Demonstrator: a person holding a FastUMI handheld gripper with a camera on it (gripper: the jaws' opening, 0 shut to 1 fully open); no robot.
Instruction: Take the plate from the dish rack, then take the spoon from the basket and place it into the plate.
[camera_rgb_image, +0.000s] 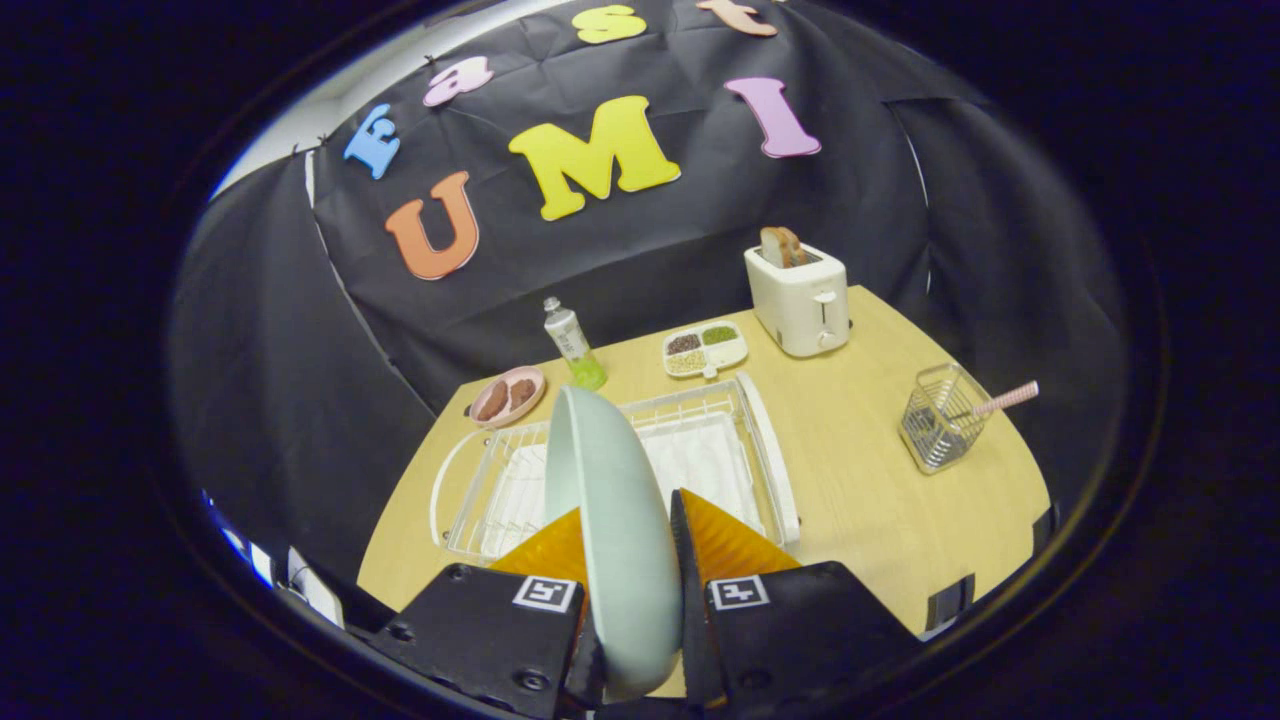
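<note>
A pale green plate stands on edge between my two fingers, and my gripper is shut on it. The plate is held above the white wire dish rack, which lies just beyond the fingers on the wooden table. To the right of the rack stands a wire basket with a spoon in it; the spoon's pink striped handle sticks out over the basket's rim. The spoon's bowl is hidden inside the basket.
At the back of the table stand a white toaster with bread in it, a divided snack tray, a small bottle with green liquid and a pink dish with brown food. Bare tabletop lies between rack and basket.
</note>
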